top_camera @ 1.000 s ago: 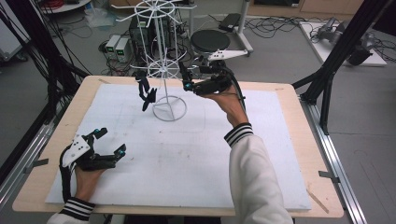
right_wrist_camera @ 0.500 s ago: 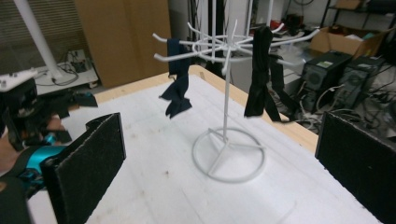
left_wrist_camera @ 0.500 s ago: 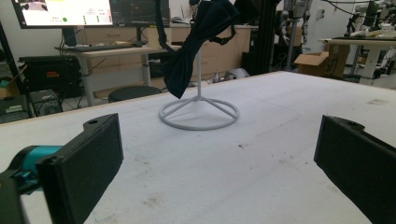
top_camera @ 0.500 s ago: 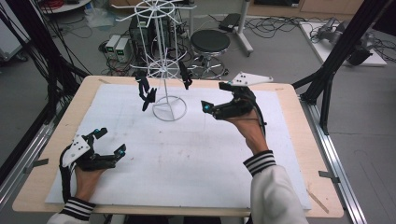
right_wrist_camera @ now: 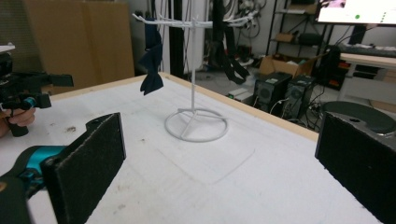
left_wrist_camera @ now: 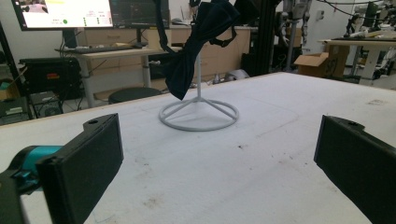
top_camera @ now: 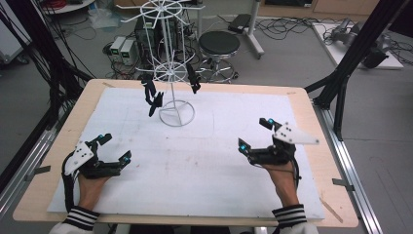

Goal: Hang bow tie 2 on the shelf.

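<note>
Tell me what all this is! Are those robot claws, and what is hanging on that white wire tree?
They are not robot claws. A person holds a pair of tongs in each hand: the left tongs and the right tongs. Both are open and hold nothing. One picture looks down from above the table. The other two come from little cameras riding on the tongs, so you see their black jaws at the bottom. On the white sheet stands a white wire rack. A dark bow tie hangs from one of its arms, and a black strap from another. Behind the table you can see a round stool.
</note>
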Available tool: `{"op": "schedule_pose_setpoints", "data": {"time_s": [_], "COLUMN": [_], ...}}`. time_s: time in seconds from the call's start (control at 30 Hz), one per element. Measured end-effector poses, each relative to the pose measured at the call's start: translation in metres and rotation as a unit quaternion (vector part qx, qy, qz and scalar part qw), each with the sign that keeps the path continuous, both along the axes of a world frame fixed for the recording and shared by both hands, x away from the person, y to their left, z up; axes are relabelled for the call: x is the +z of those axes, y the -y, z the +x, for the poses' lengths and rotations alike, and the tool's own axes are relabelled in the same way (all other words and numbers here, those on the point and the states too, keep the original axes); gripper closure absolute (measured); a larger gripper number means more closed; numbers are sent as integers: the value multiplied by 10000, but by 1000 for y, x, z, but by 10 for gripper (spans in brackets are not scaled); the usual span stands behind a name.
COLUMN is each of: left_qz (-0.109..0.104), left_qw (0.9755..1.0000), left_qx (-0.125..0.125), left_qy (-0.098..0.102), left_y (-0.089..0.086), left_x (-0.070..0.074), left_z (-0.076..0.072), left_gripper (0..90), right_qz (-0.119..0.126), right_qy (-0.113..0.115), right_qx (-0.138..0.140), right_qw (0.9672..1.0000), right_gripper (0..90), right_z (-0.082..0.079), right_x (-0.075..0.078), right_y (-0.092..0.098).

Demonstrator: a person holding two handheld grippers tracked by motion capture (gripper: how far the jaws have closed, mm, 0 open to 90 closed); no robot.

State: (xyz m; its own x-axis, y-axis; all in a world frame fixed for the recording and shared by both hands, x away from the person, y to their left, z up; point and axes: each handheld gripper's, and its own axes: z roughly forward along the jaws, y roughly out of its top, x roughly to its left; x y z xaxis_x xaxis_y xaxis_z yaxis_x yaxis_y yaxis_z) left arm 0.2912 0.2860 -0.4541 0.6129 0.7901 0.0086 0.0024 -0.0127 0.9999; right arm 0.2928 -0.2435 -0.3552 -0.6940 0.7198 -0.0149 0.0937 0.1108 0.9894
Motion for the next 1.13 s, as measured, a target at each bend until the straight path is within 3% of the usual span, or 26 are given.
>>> {"op": "schedule_pose_setpoints", "data": {"time_s": [0.13, 0.27, 0.3, 0.33, 0.4, 0.73, 1.13], "left_qz": [-16, -21, -20, -20, -23, -21, 0], "left_qw": [10000, 10000, 10000, 10000, 10000, 10000, 10000], "left_qx": [11, 11, 10, 12, 17, 18, 19], "left_qy": [34, 35, 34, 38, 37, 41, 38], "left_y": [0, 0, 0, 0, 0, 0, 0], "left_x": [0, 0, 0, 0, 0, 0, 0], "left_z": [0, 0, -1, 0, 0, 0, -1], "left_gripper": [17, 17, 17, 17, 18, 17, 17], "right_qz": [254, 182, 98, 110, 148, 135, 177], "right_qy": [-67, 7, -93, 50, 119, 218, 354], "right_qx": [-107, -335, -368, -399, -535, -775, -825], "right_qw": [9996, 9993, 9992, 9991, 9984, 9967, 9958], "right_gripper": [8, 8, 9, 9, 20, 20, 20], "right_z": [-11, -21, -22, -24, -28, -30, -32], "right_x": [-34, -59, -62, -65, -72, -97, -98], "right_y": [15, 22, 22, 23, 24, 29, 29]}}
